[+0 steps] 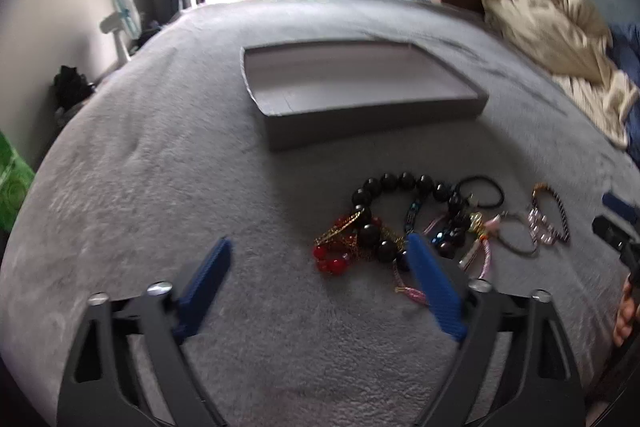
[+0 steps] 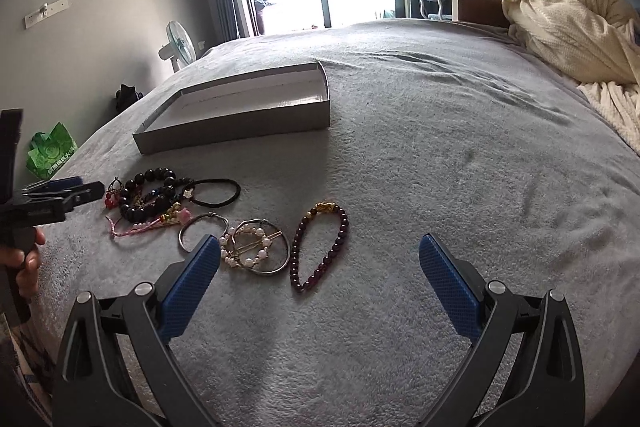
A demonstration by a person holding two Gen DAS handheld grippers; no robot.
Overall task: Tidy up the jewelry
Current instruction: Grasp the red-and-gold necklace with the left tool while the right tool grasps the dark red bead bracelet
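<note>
— Hovering just above the grey bedspread (image 2: 440,167), the right gripper (image 2: 320,267) is held wide open, with nothing between its blue pads. What lies nearest?

— The dark red bead bracelet (image 2: 320,247) is found just ahead, slightly left of centre between the fingers, its long axis running away from the claw and tilted a little right. No obstruction is seen on that line.

— And further left?

— The pearl hair clip (image 2: 250,247) and metal rings are set just beside the left finger. Beyond them, the tangled pile with the large black bead bracelet (image 1: 400,211) is reached more readily by the left gripper (image 1: 320,259), also spread open and empty, its right pad seen over that pile.

— The destination?

— The shallow grey box (image 2: 240,131) is judged the goal, further ahead and left, empty so far.
</note>
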